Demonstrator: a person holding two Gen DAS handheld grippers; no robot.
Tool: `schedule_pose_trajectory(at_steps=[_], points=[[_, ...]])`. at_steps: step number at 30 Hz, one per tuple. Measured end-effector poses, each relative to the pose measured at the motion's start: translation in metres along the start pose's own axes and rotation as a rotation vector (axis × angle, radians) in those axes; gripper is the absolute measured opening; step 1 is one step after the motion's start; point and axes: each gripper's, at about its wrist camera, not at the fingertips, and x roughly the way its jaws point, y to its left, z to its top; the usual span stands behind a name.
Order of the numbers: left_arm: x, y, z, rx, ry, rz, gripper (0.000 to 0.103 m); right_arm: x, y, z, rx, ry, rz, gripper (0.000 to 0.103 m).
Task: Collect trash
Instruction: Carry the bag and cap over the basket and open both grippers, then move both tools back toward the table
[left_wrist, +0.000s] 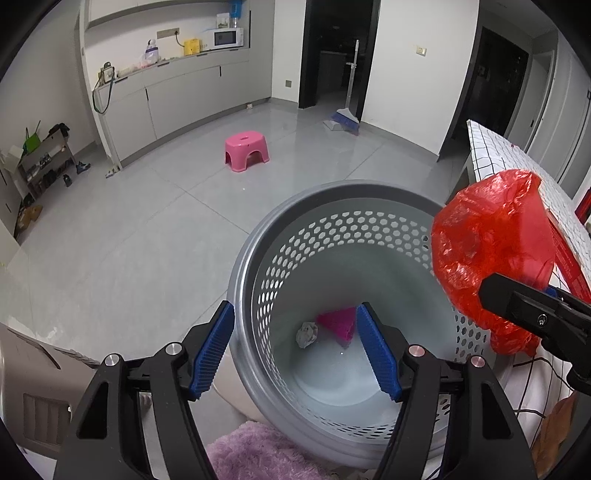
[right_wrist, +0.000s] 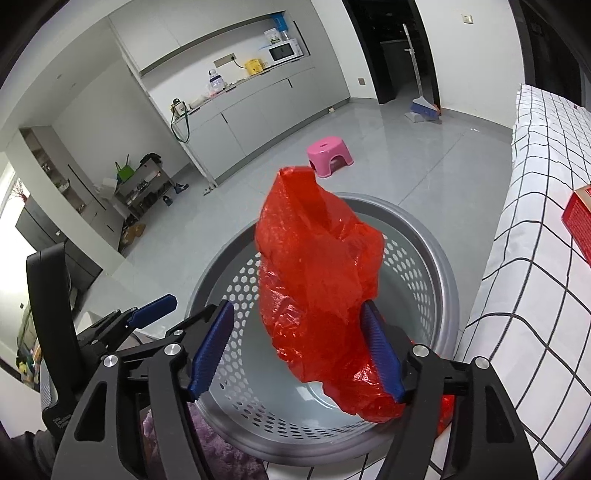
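The red plastic bag (right_wrist: 317, 280) is carried above the open grey basket (right_wrist: 436, 258) by the right gripper (right_wrist: 297, 347), whose jaws seem apart with the film perhaps only caught, while the left gripper (left_wrist: 295, 354), jaws apart around the rim, steadies it.

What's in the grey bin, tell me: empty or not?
Not empty. The grey bin holds a crumpled paper ball and a pink piece on its bottom.

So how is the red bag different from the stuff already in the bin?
The red plastic bag is big, glossy, translucent and hangs at the basket rim by the right gripper. The grey paper wad and pink piece are small, opaque and lie on the bottom.
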Motion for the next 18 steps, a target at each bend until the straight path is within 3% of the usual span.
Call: schedule_pose_trajectory(at_steps=[18], points=[[-0.016,0.008,-0.001,-0.016,-0.015,-0.002,0.067,-0.006,0.007,0.002,-0.004,-0.018,-0.010,0.070]])
